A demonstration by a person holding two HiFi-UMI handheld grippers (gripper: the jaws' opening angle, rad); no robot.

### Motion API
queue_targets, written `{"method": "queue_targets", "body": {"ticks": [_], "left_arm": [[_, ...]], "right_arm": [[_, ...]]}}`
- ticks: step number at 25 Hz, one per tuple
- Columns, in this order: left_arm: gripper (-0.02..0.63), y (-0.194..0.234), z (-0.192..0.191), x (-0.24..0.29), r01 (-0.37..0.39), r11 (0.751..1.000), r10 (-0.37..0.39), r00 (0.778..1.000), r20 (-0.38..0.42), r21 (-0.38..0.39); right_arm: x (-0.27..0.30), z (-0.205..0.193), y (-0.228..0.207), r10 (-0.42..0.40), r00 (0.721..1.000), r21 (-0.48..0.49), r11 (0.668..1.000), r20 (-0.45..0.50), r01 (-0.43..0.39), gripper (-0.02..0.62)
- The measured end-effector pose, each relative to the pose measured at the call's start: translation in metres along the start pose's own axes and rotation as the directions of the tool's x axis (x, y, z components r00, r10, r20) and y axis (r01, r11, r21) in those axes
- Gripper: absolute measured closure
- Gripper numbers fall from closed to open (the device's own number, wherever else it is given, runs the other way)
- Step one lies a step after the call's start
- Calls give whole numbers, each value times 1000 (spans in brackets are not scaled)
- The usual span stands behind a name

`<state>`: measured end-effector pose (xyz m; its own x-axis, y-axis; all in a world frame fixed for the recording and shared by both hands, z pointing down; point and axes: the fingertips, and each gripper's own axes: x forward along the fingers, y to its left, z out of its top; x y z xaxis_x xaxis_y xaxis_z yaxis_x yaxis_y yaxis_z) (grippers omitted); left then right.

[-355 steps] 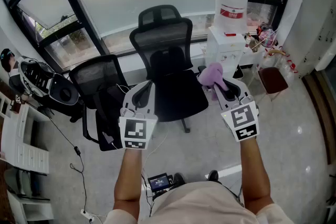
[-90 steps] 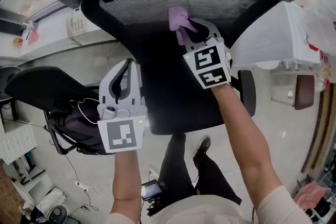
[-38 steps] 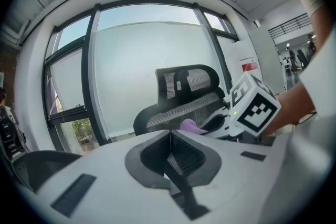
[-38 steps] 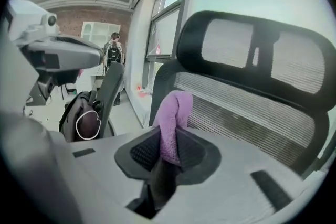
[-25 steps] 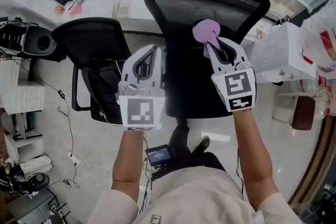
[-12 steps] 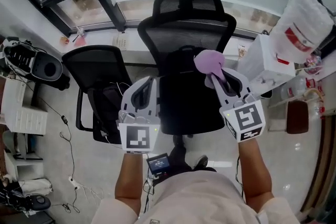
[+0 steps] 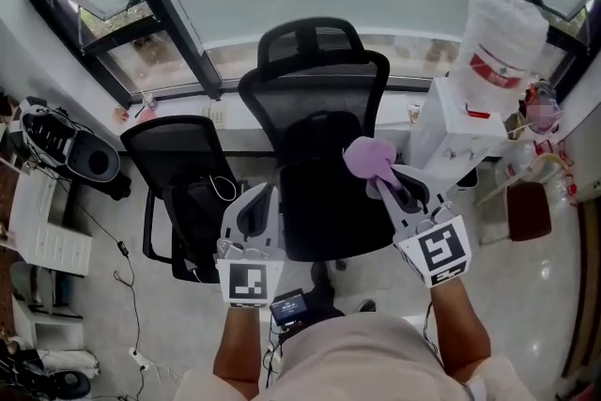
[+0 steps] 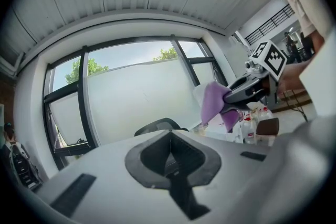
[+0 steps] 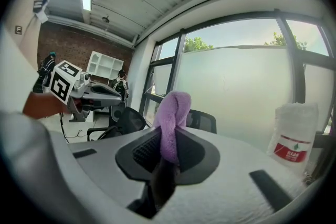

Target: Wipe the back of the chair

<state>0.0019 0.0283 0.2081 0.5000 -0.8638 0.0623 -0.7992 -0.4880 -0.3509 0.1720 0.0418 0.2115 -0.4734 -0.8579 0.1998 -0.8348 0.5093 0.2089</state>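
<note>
The black mesh office chair (image 7: 313,103) stands in front of me with its backrest facing the window. My right gripper (image 7: 387,176) hovers over the right side of the seat, shut on a purple cloth (image 7: 368,159) that sticks up from its jaws, clear of the backrest. In the right gripper view the cloth (image 9: 172,122) rises between the pads. My left gripper (image 7: 260,198) is shut with nothing in it, at the seat's left edge. In the left gripper view, the closed left gripper (image 8: 170,139) points at the chair's top (image 8: 157,125), and the cloth (image 8: 214,106) shows at right.
A second black chair (image 7: 178,155) stands close on the left with cables under it. A white water dispenser (image 7: 460,131) with a big bottle (image 7: 500,33) is at the right, a brown stool (image 7: 526,211) beyond it. Black gear (image 7: 61,141) lies far left. Windows run behind.
Both grippers have drawn back from the chair's backrest towards me and now sit over the seat. The cloth stays in the right gripper. The chair looks farther away.
</note>
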Motion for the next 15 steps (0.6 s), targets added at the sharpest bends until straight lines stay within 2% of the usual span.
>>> {"method": "queue_targets", "body": {"ticks": [15], "left_arm": [[596, -52, 27, -50, 7, 1000, -7, 1000, -6, 9]], "right_arm": [[-73, 1, 11, 0, 1000, -30, 1000, 17, 1, 548]]}}
